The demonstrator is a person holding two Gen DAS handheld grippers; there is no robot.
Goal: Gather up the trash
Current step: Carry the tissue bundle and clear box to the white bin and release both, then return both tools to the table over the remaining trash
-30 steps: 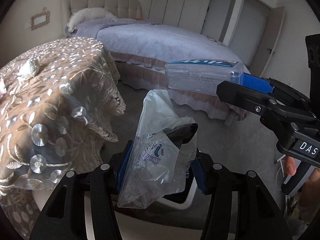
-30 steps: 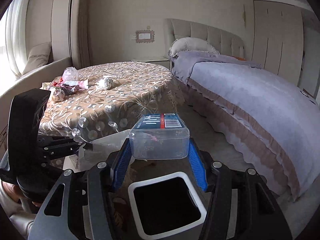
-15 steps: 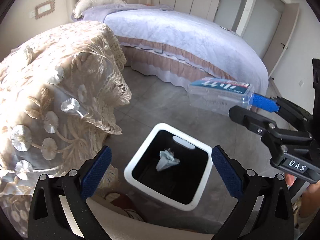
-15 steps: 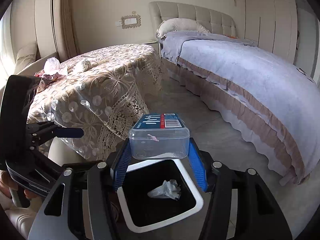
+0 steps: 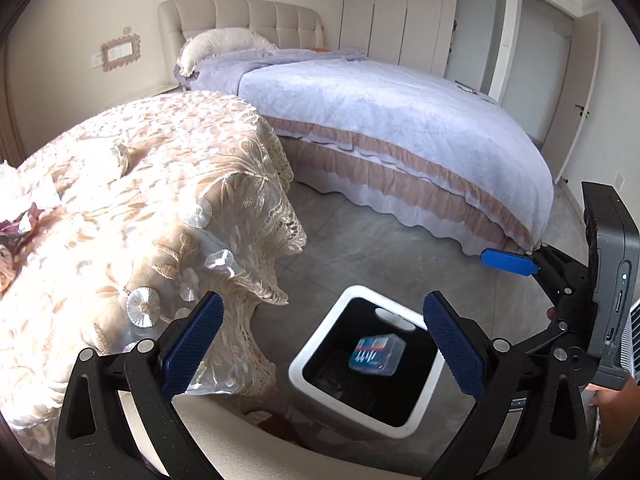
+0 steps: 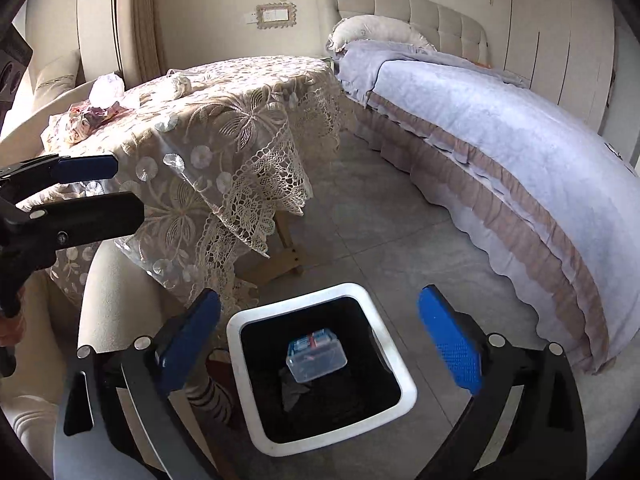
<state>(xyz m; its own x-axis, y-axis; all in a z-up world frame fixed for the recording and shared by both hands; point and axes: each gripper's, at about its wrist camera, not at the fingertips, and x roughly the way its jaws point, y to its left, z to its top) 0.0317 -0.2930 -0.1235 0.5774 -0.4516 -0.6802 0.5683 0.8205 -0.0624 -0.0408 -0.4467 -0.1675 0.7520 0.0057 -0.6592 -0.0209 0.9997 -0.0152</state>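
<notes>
Half a second ago the clear plastic box (image 6: pixel 316 355) sat clamped between the right gripper's (image 6: pixel 320 332) blue pads; now those pads stand wide apart with nothing between them, and the box is inside the white-rimmed bin (image 6: pixel 404 396), slightly blurred in the left wrist view as if caught mid-fall or only just landed. The left gripper (image 5: pixel 320 340) is likewise spread open and empty, as it was half a second ago.

Nearest in both views, the bin sits on the grey floor directly under the two grippers, its black liner holding the box and a crumpled scrap beneath it. The box lies below and between the right gripper's fingers, a little left of the bin's centre, well clear of the rim.

The drop looks complete, so the sensible move is to lift both grippers straight up and away from the bin before swinging left, keeping the pads apart and ready for the next pickup.

Farther off and to the left stands the lace-covered table (image 6: pixel 240 128), its cloth hanging close to the bin. More trash remains there: a heap of wrappers (image 6: pixel 86 120) at the far left edge and a crumpled white wad (image 6: pixel 180 82) beyond it. Approaching from above the tabletop should keep the fingers from snagging the lace. Beyond, on the right, runs the bed (image 6: pixel 500 128).
</notes>
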